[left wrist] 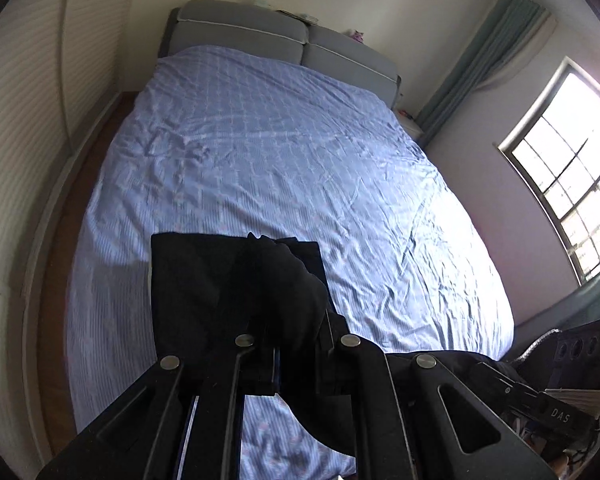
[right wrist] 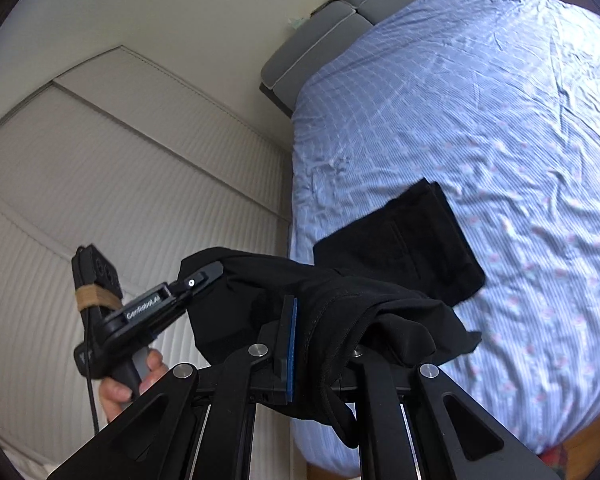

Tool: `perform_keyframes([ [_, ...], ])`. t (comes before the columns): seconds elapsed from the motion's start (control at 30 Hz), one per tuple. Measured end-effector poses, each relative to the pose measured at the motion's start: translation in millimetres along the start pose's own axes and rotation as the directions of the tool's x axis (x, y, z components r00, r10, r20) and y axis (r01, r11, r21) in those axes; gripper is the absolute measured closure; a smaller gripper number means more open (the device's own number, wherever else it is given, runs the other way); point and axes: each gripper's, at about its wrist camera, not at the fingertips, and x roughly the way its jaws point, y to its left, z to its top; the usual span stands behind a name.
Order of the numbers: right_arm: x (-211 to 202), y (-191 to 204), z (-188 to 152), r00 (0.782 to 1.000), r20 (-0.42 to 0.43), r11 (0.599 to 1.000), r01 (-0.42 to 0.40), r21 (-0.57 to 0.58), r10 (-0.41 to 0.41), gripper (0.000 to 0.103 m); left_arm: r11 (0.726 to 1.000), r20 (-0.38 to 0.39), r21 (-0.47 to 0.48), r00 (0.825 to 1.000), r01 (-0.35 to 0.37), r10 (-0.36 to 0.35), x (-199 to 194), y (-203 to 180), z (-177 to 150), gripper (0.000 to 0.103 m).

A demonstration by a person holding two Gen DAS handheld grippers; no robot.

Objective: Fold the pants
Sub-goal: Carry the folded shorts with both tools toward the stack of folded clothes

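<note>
The black pants (left wrist: 228,284) lie partly on the blue bedspread near the foot of the bed, the far part flat and folded (right wrist: 412,240). My left gripper (left wrist: 296,344) is shut on a bunched end of the pants and lifts it above the bed. My right gripper (right wrist: 324,344) is shut on the same raised end, with cloth draped over its fingers (right wrist: 290,336). In the right wrist view the left gripper (right wrist: 204,276) shows at the left, pinching the cloth's edge. In the left wrist view the right gripper's body (left wrist: 540,400) shows at the lower right.
A wide bed with a wrinkled blue bedspread (left wrist: 284,168) and grey headboard cushions (left wrist: 280,40). White ribbed wardrobe doors (right wrist: 100,184) run along the left side. A bright window (left wrist: 572,168) and green curtain (left wrist: 484,56) are on the right. A wooden floor strip (left wrist: 60,280) lies beside the bed.
</note>
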Motion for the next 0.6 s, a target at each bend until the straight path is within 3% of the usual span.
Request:
perform_keyframes([
  [0.2, 37.7, 9.0, 19.3, 0.993, 0.083, 0.996, 0.075, 0.043, -0.079, 0.094, 0.990, -0.073, 0.100, 0.993, 0.100, -0.093, 52.4, 12.2, 72.0, 0.091],
  [0.43, 62.0, 31.4, 38.5, 0.948, 0.201, 0.968, 0.251, 0.009, -0.247, 0.094, 0.962, -0.132, 0.195, 0.977, 0.190, -0.166, 125.2, 0.1, 126.5, 0.091],
  [0.5, 80.3, 31.5, 35.5, 0.945, 0.172, 0.960, 0.278, 0.030, -0.279, 0.094, 0.960, -0.182, 0.203, 0.971, 0.194, -0.158, 150.7, 12.4, 126.3, 0.091],
  [0.6, 127.0, 14.5, 17.8, 0.948, 0.049, 0.944, 0.308, 0.117, -0.315, 0.094, 0.961, -0.290, 0.234, 0.954, 0.149, -0.077, 201.9, 37.3, 106.3, 0.091],
])
